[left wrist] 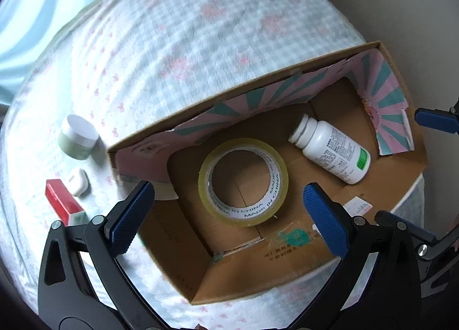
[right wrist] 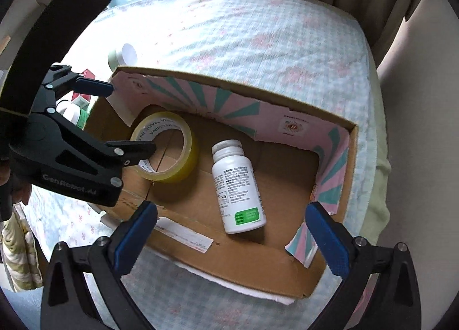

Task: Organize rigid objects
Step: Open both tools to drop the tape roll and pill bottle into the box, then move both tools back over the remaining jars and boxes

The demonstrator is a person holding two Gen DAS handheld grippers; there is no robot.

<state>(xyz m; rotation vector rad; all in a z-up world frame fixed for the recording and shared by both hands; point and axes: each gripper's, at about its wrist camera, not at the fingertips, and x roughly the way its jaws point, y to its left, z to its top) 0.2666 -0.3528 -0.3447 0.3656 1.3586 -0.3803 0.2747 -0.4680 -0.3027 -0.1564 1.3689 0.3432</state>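
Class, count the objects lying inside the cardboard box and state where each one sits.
2. The tape roll lies flat on the floor of the cardboard box, toward its jar-side end. The white bottle lies on its side beside it. No others show; the walls may hide corners.

light: soft daylight, brightest upper left | shadows: faint | blur: slight | edges: strong fisheye bend, dark corners

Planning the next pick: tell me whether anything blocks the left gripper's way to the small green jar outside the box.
Nothing visible does. The green jar stands alone on the cloth, left of the cardboard box wall. The left gripper, open and empty, hangs over the tape roll.
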